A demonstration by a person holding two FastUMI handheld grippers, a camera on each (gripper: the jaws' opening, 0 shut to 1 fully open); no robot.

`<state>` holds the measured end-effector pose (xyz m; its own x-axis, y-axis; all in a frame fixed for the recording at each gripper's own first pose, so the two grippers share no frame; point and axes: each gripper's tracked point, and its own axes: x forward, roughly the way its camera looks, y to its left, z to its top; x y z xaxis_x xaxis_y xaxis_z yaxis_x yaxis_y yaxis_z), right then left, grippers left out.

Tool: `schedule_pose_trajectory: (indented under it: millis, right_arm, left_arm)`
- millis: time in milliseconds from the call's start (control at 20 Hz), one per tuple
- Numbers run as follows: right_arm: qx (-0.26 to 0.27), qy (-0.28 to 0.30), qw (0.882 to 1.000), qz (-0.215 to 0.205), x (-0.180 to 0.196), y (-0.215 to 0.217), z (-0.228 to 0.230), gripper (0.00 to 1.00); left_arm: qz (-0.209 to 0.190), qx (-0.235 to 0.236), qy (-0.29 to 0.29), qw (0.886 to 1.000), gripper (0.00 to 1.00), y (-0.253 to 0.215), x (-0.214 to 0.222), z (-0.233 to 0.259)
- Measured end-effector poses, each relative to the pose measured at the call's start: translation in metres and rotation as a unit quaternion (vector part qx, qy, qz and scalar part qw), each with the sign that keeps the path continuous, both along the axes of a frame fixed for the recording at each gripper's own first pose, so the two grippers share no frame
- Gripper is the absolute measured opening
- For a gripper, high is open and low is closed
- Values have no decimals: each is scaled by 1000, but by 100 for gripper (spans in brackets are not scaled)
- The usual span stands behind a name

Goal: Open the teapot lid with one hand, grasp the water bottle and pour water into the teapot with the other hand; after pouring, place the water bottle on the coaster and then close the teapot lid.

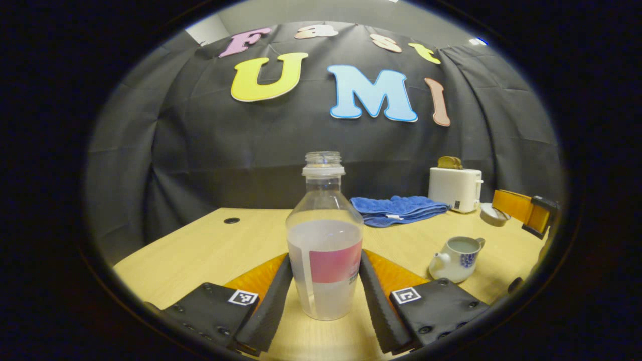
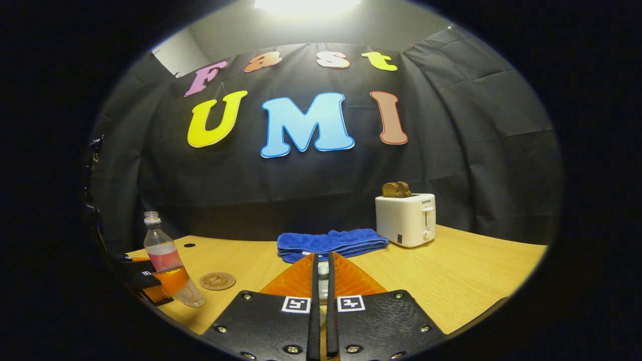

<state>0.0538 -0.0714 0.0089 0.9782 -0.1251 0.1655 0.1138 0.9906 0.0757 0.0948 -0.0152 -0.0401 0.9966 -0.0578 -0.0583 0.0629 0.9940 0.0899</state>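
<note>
Where the water bottle stands: water bottle (image 1: 324, 235) at lower centre of the left gripper view, upright on or just above the table (image 1: 200, 245); I cannot tell which.
Bottle axis: long axis vertical, open uncapped mouth pointing straight up, water to about half its height.
Left gripper: left gripper (image 1: 325, 258) is open only to the bottle's width, its fingers (image 1: 273, 296) lying against the bottle's left and right sides at label height.
Bottle in the right gripper view: at the lower left edge, leaning with its neck toward the upper left of the frame.
Coaster: round coaster (image 2: 217, 281) lies flat just right of the bottle's base, with nothing on it.
Right gripper: right gripper (image 2: 323, 256) is closed to a thin slit at bottom centre, nipping a small pale piece of the teapot lid (image 2: 323, 271).
Lid in the left gripper view: pale disc at the right edge, at the tips of the far gripper, above the table.
Teapot: teapot (image 1: 456, 258) sits at lower right, uncovered, with liquid inside, spout pointing left.
Behind: blue towel (image 1: 396, 209) folded at centre; toaster (image 1: 455, 189) right of it with toast standing in its slots.
</note>
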Motion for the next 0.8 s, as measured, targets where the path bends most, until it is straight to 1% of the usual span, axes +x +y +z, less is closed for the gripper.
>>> schedule_pose_trajectory:
  millis: [100,200,450,600,800]
  right_arm:
    - [3,2,1000,-2,0,-3,-1,5]
    - [7,0,1000,-4,-2,-6,0,5]
    - [15,-2,1000,-15,-6,-20,-1,5]
    - [21,-3,1000,-21,-9,-27,-1,5]
    - [25,3,999,-35,-15,-43,-9,5]
  left_arm:
    - [-4,11,1,1000,85,-2,-1,0]
    - [-3,34,2,999,85,-2,1,0]
    - [-5,125,-8,992,86,-2,1,17]
    - [-7,184,-19,983,86,-4,3,28]
    - [-22,259,-20,965,86,-13,5,36]
